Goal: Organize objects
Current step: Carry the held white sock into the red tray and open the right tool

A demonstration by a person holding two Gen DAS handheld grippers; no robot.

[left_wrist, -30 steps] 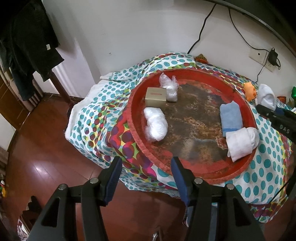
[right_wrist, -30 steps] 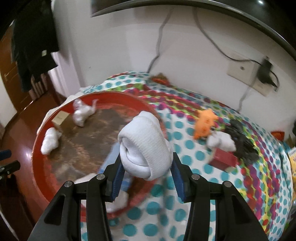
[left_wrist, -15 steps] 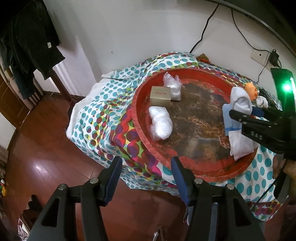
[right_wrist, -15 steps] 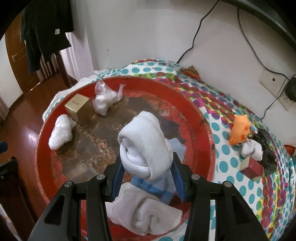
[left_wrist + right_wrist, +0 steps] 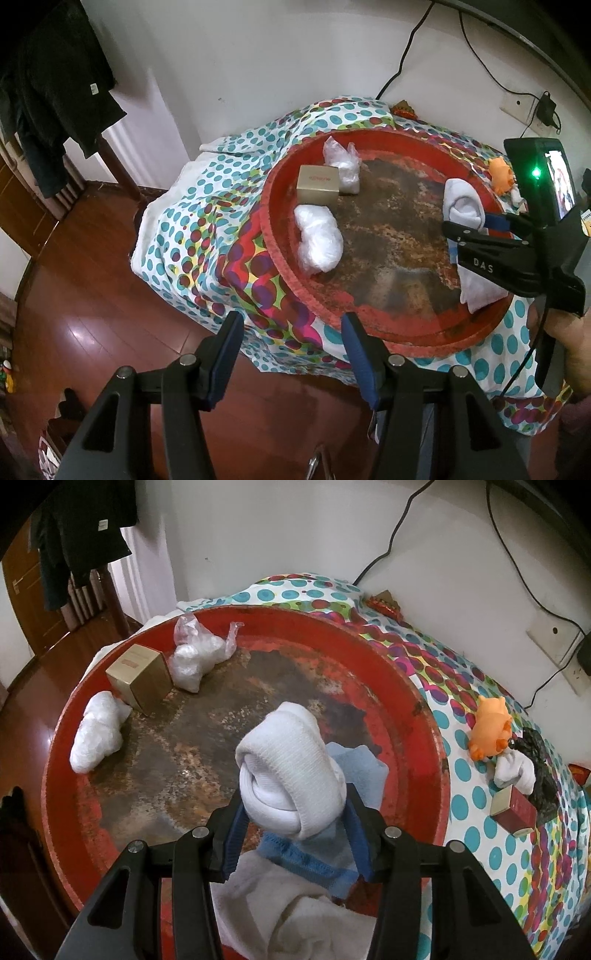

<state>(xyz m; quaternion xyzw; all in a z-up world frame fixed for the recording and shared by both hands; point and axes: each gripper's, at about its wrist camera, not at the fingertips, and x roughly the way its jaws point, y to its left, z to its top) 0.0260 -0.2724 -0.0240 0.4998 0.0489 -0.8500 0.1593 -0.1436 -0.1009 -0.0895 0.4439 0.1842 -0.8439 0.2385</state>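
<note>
Placement step is in hand: a rolled white sock (image 5: pixel 291 768) is carried over the right side of the red round tray (image 5: pixel 406 701) by the right gripper (image 5: pixel 295 834). Its jaws have just been opening, the sock sits between the blue pads, and full release is not yet seen. The sock is judged to be meant for the pile below: a blue folded cloth (image 5: pixel 354 764) and a white towel (image 5: pixel 280 904) at the tray's near right edge.

Left to right in the left wrist view: the left gripper (image 5: pixel 291 354) is held with jaws apart and nothing in them, off the tray's near edge, over the wooden floor (image 5: pixel 92 295). At the tray's far left edge a bagged white bundle (image 5: pixel 317 240), a gold box (image 5: pixel 318 184) and a second plastic bag of white stuff (image 5: pixel 341 166) are set close together. Beyond the tray's right edge, on the dotted tablecloth (image 5: pixel 480 812), an orange toy (image 5: pixel 491 727), another white sock (image 5: pixel 513 771), something black (image 5: pixel 535 757) and a small red-and-gold box (image 5: pixel 513 808) are left.

Next move is judged to call for wider jaws so the sock drops on the pile, then a lift clear.

Writing: "DAS" is read on the right gripper's arm; red print on the gold box is too small to read.
</note>
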